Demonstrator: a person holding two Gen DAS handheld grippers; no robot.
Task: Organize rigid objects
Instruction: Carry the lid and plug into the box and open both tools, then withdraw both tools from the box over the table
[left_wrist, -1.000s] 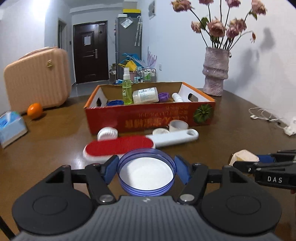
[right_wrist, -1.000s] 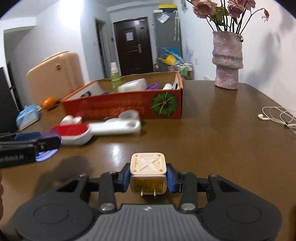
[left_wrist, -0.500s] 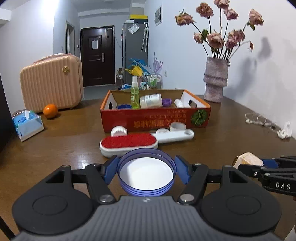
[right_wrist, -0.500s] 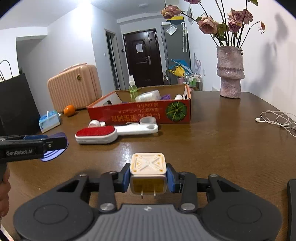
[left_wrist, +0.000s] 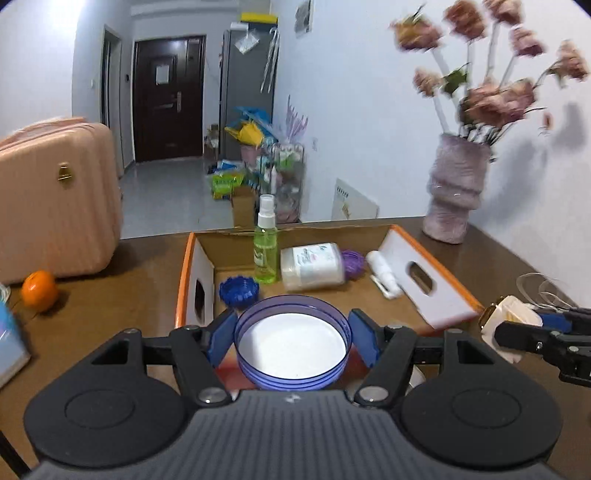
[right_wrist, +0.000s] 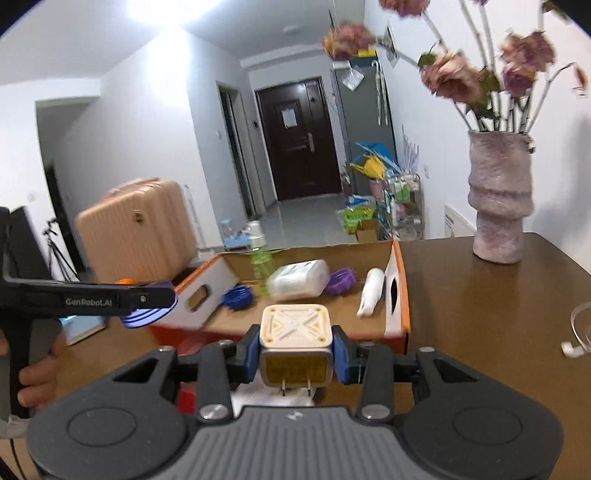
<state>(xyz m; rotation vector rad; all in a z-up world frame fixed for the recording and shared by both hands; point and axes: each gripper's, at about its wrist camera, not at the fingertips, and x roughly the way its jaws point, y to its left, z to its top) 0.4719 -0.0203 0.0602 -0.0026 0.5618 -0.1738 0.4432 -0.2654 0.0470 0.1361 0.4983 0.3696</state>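
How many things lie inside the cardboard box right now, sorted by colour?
Inside the cardboard box:
Green: 1, the spray bottle
White: 2, the wide jar lying down and the small tube
Purple: 1, the ribbed cap
Blue: 1, the scalloped lid
Total: 5

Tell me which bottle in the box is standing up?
The green spray bottle stands upright in the box. The white bottle beside it and the small white tube both lie flat.

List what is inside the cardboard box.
Inside the cardboard box: a green spray bottle standing upright, a white container on its side, a purple ball, a white tube and a blue ridged lid. The near floor is hidden behind the left gripper and its purple lid.
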